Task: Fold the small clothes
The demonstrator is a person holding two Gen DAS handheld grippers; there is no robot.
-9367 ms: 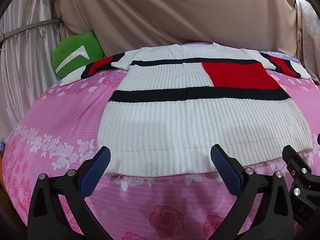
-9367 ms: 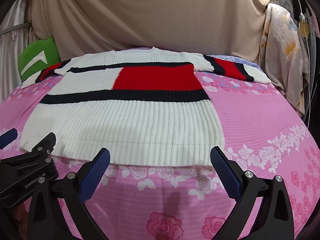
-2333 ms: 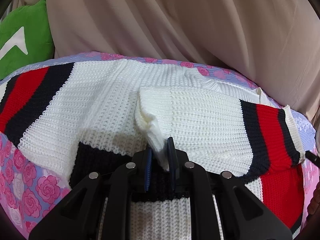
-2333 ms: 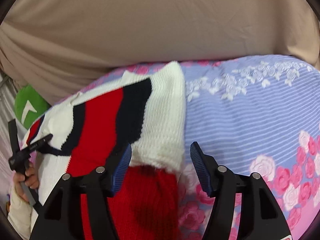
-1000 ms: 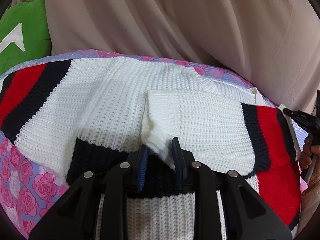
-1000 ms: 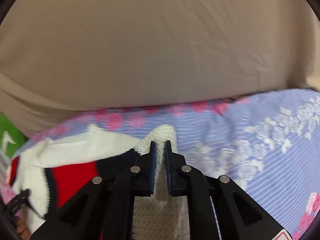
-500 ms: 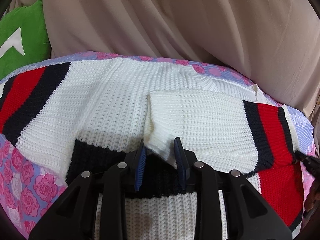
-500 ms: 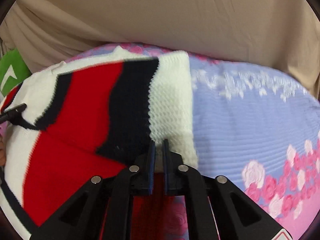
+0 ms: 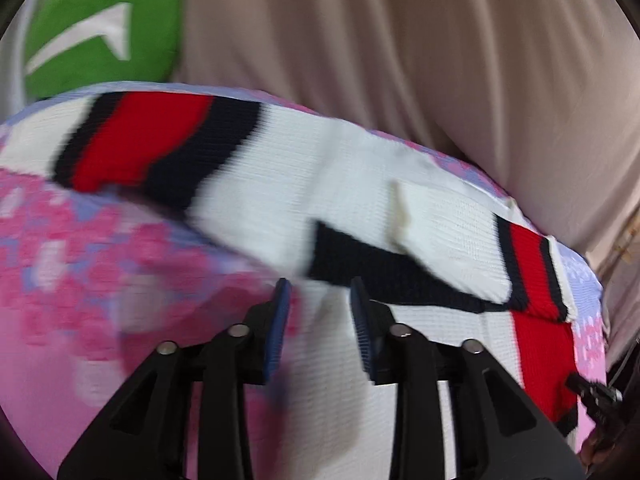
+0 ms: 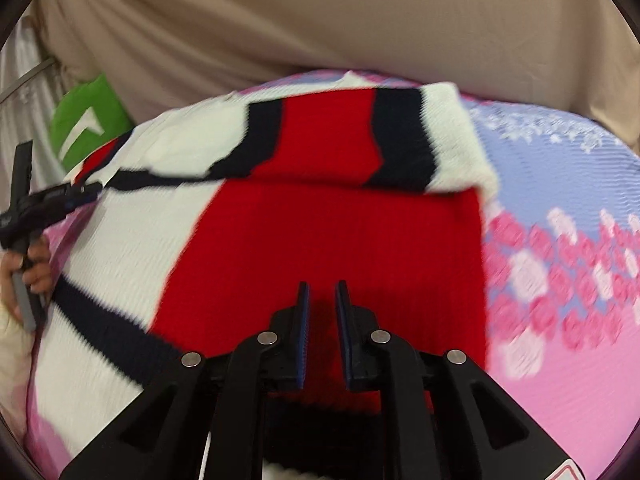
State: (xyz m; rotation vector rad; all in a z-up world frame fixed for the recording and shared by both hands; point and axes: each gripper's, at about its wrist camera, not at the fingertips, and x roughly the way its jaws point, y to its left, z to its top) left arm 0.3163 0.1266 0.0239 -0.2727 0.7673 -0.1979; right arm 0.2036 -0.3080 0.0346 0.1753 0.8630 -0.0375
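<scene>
Pink floral bedsheet (image 10: pixel 568 360) carries the knitted sweater (image 10: pixel 320 240), lying flat with its body running away from both cameras toward the beige curtain (image 10: pixel 320 20). One striped sleeve (image 10: pixel 360 136) is folded crosswise over the chest. Left gripper (image 9: pixel 320 312) and right gripper (image 10: pixel 322 312) hover above it, jaws opening, nothing between them.

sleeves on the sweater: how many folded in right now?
1. The right sleeve lies folded across the sweater chest; the left sleeve stretches out over the bedsheet, unfolded.
</scene>
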